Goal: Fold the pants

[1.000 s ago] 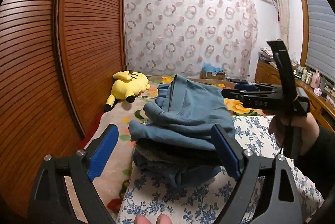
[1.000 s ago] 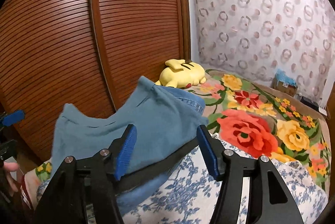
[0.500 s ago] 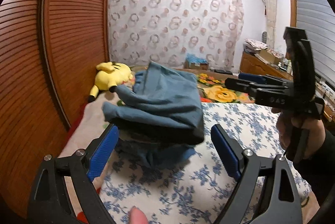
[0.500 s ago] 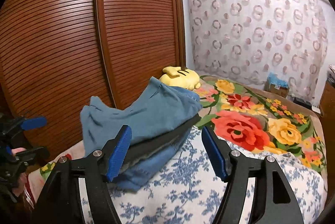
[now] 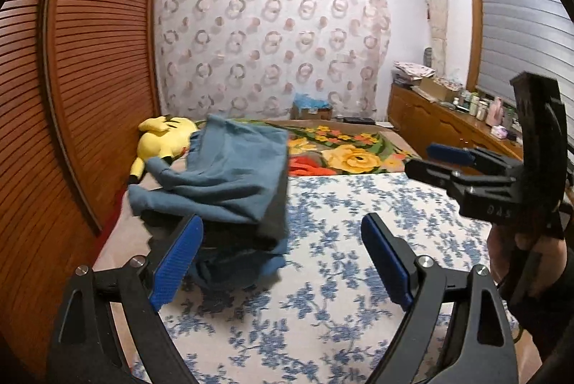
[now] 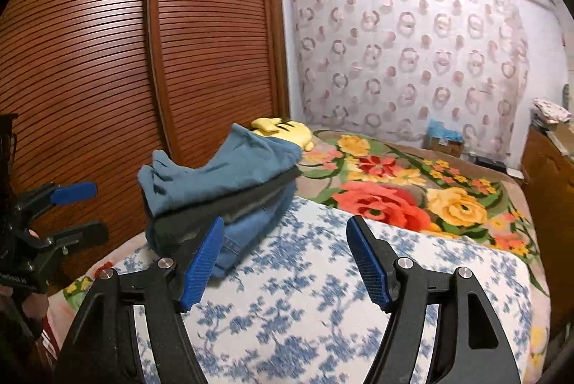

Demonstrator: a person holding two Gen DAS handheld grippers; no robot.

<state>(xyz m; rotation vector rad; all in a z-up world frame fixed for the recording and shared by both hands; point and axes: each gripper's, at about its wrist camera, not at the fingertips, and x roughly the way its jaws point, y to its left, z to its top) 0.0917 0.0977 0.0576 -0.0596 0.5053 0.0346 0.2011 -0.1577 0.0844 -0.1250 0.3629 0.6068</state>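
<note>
Both my grippers have drawn back from the folded pants point(image 5: 229, 176), left gripper point(image 5: 283, 258) wide open and empty, right gripper point(image 6: 285, 263) open, empty; lettering unreadable.

A yellow plush toy point(image 5: 163, 136) lies by the slatted brown wooden wardrobe point(image 6: 107, 68), on a flowered blanket point(image 6: 394, 183) (partly under a blue-and-white floral sheet point(image 5: 340, 258)).

Left wrist view: low over the bed point(image 5: 358, 204), facing the curtain point(image 5: 272, 39), clothes stack point(image 5: 229, 176) near, left of centre. Right wrist view: similar height, angled toward the wardrobe point(image 6: 107, 61). Shared: stack point(image 6: 222, 183), bed point(image 6: 305, 294), curtain point(image 6: 412, 54), wardrobe point(image 5: 89, 61).
</note>
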